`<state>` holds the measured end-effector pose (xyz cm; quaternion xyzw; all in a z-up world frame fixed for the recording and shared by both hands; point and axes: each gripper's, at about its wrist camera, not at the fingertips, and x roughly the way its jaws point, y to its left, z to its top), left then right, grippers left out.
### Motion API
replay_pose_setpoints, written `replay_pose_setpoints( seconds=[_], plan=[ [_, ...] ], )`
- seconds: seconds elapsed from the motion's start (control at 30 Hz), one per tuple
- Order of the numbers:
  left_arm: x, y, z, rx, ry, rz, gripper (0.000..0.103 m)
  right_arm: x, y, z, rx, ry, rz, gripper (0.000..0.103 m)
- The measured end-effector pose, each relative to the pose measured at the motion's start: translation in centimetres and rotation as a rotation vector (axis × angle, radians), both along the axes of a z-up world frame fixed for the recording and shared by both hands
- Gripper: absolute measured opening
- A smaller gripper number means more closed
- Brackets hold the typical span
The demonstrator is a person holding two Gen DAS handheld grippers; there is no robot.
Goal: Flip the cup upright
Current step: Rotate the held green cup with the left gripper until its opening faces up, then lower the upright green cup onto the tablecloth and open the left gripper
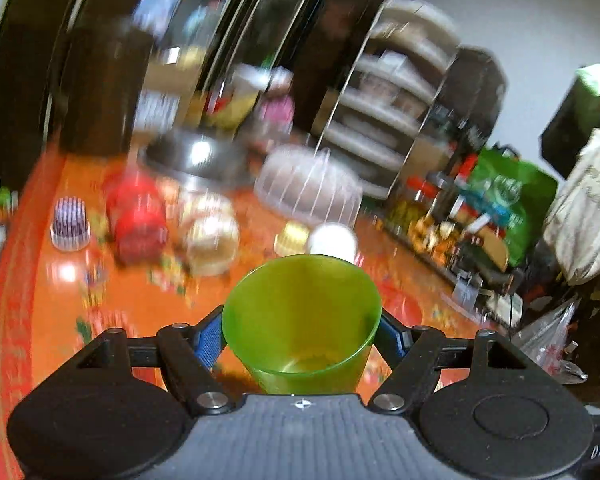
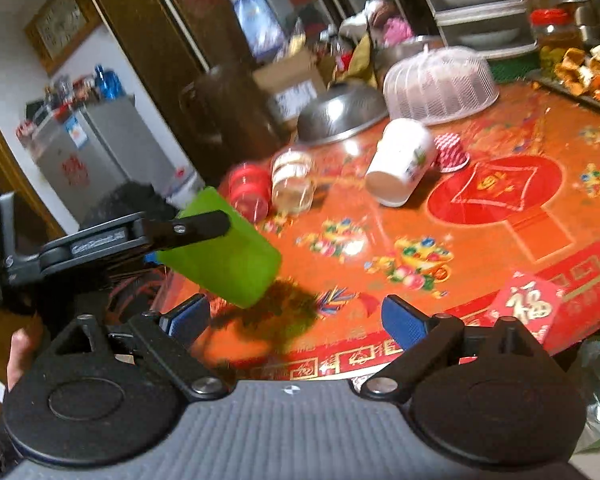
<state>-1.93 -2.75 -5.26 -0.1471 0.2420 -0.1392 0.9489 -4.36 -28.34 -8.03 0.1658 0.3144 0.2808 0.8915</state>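
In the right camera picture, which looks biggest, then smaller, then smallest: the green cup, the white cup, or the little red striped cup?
1. green cup, though it is nearest the camera, so that may flatter it
2. white cup, looking only slightly smaller
3. red striped cup, clearly smallest

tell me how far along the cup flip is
Done: the left gripper has gripped the green cup and lifted it off the red tablecloth. In hand: the cup hangs tilted in the air, between lying and upright. Left: finish turning it and set it down standing. The right gripper is open and holds nothing.
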Motion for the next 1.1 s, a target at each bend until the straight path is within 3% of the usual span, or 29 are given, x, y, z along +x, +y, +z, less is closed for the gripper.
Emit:
replay_pose_setpoints(
  seconds=[0.17, 0.3, 0.43, 0.5, 0.57, 0.67, 0.8, 1.1],
  plan=[
    [-4.0, -1.6, 2.2, 0.146, -0.245, 0.050, 0.077, -0.5, -0.8, -0.2, 0.023, -0.068, -0.035, 0.096],
    [-7.4, -2.0, 3.4, 0.220, -0.421, 0.149, 0.077, -0.9, -1.2, -0.7, 0.044, -0.095, -0.053, 0.098],
    [-9.4, -3.6, 2.7, 0.349, -0.505, 0.290, 0.077, -1.9, -1.5, -1.3, 0.059, -0.178, -0.144, 0.102],
    [-8.9, -4.3, 2.1, 0.386, -0.472, 0.286, 0.077, -2.4, -1.3, -1.4, 0.041, -0.226, -0.185, 0.102],
    [-7.9, -4.2, 1.6, 0.349, -0.404, 0.238, 0.077, -2.5, -0.7, -1.6, -0.001, -0.252, -0.206, 0.102],
    [-6.2, -4.8, 0.8, 0.376, -0.335, 0.214, 0.077, -2.4, -0.3, -1.9, -0.031, -0.260, -0.225, 0.102],
    [-4.1, -5.1, -0.3, 0.371, -0.254, 0.181, 0.077, -2.7, -0.7, -2.4, 0.022, -0.244, -0.212, 0.102],
    [-2.5, -5.8, -3.0, 0.423, -0.217, 0.175, 0.077, -3.6, -1.2, -2.8, 0.060, -0.250, -0.215, 0.102]
  ],
)
